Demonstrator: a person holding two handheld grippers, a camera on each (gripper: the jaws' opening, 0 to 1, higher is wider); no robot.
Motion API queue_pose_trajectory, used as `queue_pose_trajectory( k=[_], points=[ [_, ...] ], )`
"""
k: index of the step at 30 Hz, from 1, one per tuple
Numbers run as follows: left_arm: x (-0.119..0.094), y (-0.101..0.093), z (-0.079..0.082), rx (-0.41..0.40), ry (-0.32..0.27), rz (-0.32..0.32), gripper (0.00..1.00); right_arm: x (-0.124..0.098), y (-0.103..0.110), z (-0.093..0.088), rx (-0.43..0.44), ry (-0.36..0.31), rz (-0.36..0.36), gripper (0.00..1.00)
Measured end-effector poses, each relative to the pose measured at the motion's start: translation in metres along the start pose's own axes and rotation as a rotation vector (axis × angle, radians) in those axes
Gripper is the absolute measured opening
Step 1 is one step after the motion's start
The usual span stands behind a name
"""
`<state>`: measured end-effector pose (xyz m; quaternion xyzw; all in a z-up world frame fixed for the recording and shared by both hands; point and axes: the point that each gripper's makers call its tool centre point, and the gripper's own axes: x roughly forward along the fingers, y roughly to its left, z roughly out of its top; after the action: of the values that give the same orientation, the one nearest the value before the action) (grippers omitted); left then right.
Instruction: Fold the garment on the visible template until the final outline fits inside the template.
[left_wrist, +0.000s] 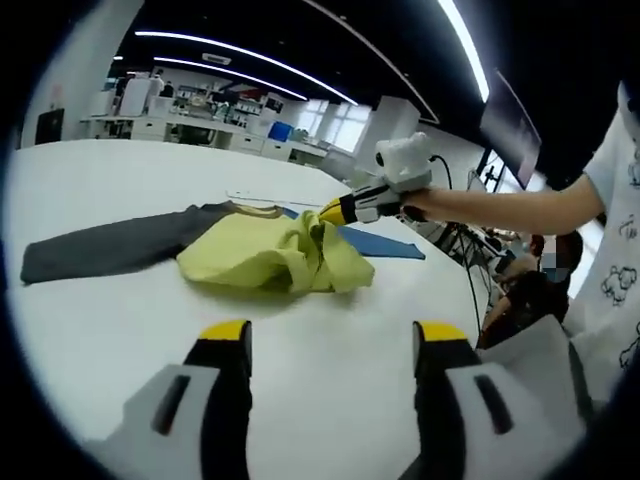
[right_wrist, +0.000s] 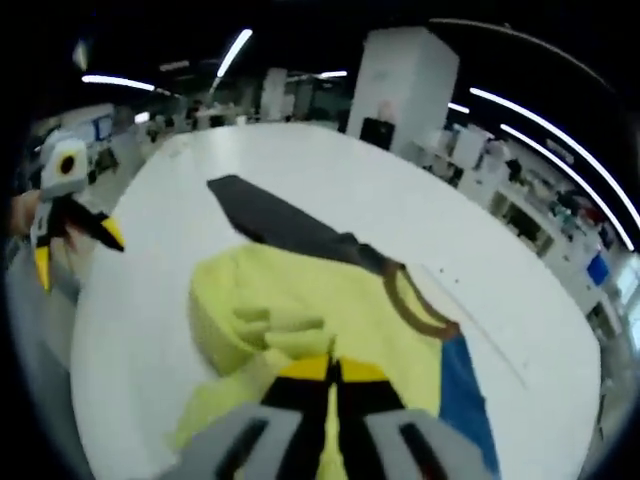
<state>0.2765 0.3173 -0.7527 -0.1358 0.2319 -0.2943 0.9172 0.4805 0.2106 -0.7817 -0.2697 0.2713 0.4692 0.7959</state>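
Note:
A yellow-green garment (left_wrist: 275, 255) with a dark grey sleeve (left_wrist: 110, 248) lies bunched on the white table (left_wrist: 330, 310), partly over a blue template (left_wrist: 385, 243). My left gripper (left_wrist: 332, 332) hangs open above bare table, short of the garment. From the right, my right gripper (left_wrist: 340, 210) reaches in, shut on a fold of the yellow cloth. In the right gripper view, its jaws (right_wrist: 335, 375) pinch the garment (right_wrist: 270, 310) near the brown collar (right_wrist: 415, 305). The grey sleeve (right_wrist: 280, 225) stretches away and the template (right_wrist: 460, 400) shows at lower right. The open left gripper (right_wrist: 75, 245) stands at the far left.
The table's rounded edge (left_wrist: 470, 290) runs close on the right, with a person's arm (left_wrist: 520, 208) and a seated person (left_wrist: 530, 290) beyond it. Office desks (left_wrist: 200, 125) line the back of the room. A thin line (right_wrist: 480, 335) crosses the table past the collar.

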Motion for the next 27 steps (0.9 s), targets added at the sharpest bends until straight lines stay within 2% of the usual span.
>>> queue_pose_trajectory(
  k=[6, 16, 22, 27],
  points=[
    [0.015, 0.005, -0.002, -0.014, 0.019, -0.012, 0.54, 0.023, -0.013, -0.009, 0.001, 0.035, -0.002, 0.00],
    [0.045, 0.007, 0.001, -0.030, 0.028, -0.026, 0.47, 0.047, -0.016, -0.023, 0.019, 0.067, 0.011, 0.00],
    [0.055, 0.008, 0.004, -0.031, 0.030, -0.032, 0.46, 0.051, -0.017, -0.025, 0.001, 0.075, 0.020, 0.00],
    [0.060, 0.007, 0.007, -0.038, 0.029, -0.039, 0.46, 0.047, -0.018, -0.025, 0.028, 0.064, 0.019, 0.00]
  ],
)
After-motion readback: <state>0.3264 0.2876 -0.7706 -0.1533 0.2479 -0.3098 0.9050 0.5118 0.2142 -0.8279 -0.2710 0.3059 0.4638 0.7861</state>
